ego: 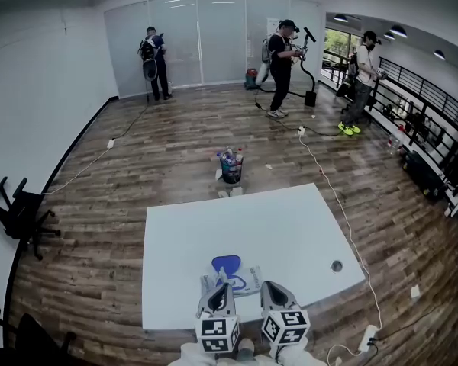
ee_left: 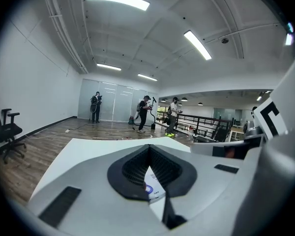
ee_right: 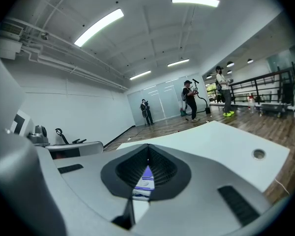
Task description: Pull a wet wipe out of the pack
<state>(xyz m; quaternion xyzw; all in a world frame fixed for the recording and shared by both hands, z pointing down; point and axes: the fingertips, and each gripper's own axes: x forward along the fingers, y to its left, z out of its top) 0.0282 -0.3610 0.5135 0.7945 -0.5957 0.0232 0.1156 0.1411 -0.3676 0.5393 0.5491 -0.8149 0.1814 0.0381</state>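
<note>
The wet wipe pack (ego: 230,277) lies flat near the front edge of the white table (ego: 275,219); it is pale with a blue oval lid facing up. My left gripper (ego: 222,289) hovers just over the pack's near side, jaws shut with nothing in them. My right gripper (ego: 270,287) is beside the pack's right end, also shut and empty. In the left gripper view the gripper (ee_left: 148,149) shows a strip of the pack (ee_left: 153,187) through the gap behind its closed tips. The right gripper (ee_right: 148,147) shows the pack (ee_right: 143,181) the same way.
A round cable hole (ego: 337,265) sits in the table's right part. A small bin (ego: 230,167) full of items stands on the wood floor beyond the table. Three people stand far back by the glass wall. An office chair (ego: 19,212) is at the left.
</note>
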